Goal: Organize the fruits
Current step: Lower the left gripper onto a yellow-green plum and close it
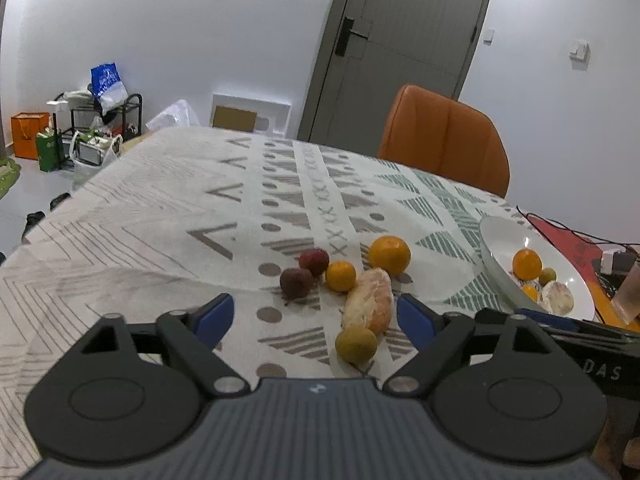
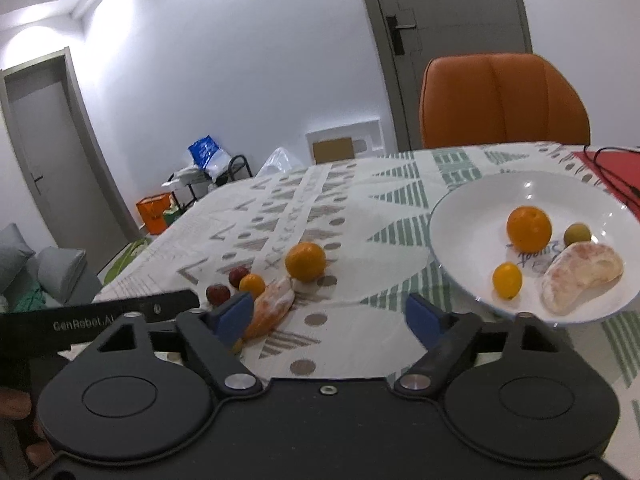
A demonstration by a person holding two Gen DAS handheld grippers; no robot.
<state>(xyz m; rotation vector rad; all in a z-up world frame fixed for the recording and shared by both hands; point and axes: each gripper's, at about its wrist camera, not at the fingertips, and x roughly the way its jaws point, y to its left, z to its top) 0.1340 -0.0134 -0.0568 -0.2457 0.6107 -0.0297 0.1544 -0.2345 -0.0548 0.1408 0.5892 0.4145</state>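
My left tool [image 1: 316, 316] gapes wide, empty; the peeled segment [image 1: 370, 300] lies just ahead-right, long axis running near-to-far.

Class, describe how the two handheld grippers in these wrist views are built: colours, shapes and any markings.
Both the left gripper and right gripper share one design: black linkage arms on round black housings, silver pivot pins, and blue finger pads. The left body is ribbed grey. White lettering reading "GenRobot.AI" marks the left gripper's side in the right view.

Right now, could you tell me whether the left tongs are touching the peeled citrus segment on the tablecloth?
Apart: the left wrist view shows the left tongs open, with cloth visible between the peeled citrus segment and both blue pads.
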